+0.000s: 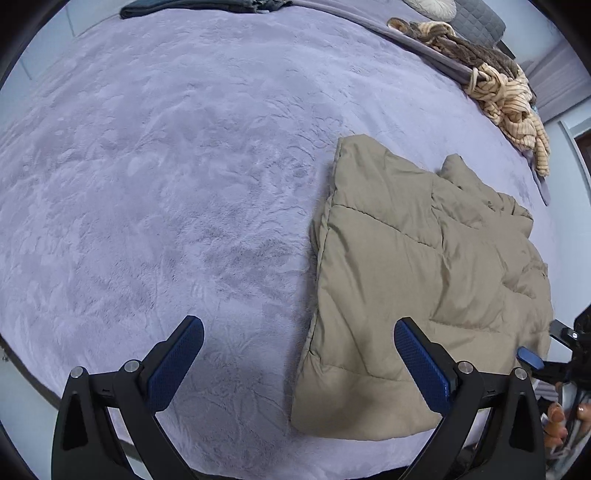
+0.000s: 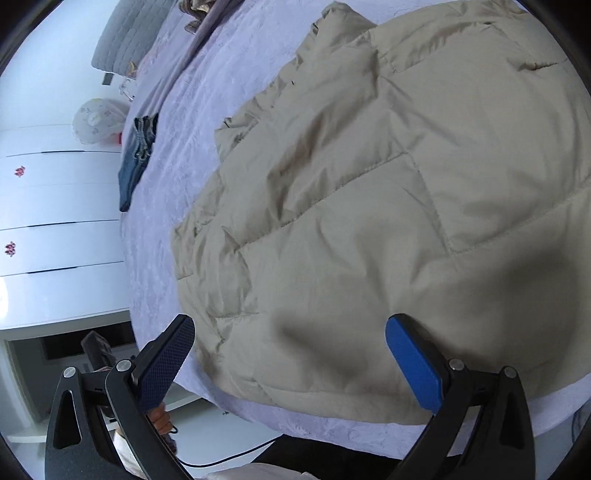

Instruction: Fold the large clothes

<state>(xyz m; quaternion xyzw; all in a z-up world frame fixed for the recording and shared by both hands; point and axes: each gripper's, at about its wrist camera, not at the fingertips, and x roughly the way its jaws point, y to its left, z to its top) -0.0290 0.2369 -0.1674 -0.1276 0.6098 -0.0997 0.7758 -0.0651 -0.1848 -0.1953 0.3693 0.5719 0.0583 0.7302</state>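
A beige quilted jacket [image 1: 417, 280] lies folded flat on the lilac bedspread [image 1: 166, 166], near the bed's front edge. My left gripper [image 1: 299, 332] hangs open above the jacket's left edge, one finger over the bare bedspread and the other over the fabric, with nothing between them. In the right wrist view the jacket [image 2: 369, 184] fills most of the picture. My right gripper [image 2: 290, 332] is wide open above the jacket's near hem, not touching it. Its blue pad [image 1: 529, 357] also peeks in at the right of the left wrist view.
A heap of striped and brown clothes [image 1: 495, 77] lies along the far right edge of the bed. Folded dark garments [image 1: 207, 5] sit at the far edge, and folded jeans [image 2: 137, 155] lie near white drawers [image 2: 55, 206]. A grey headboard [image 2: 129, 29] stands behind.
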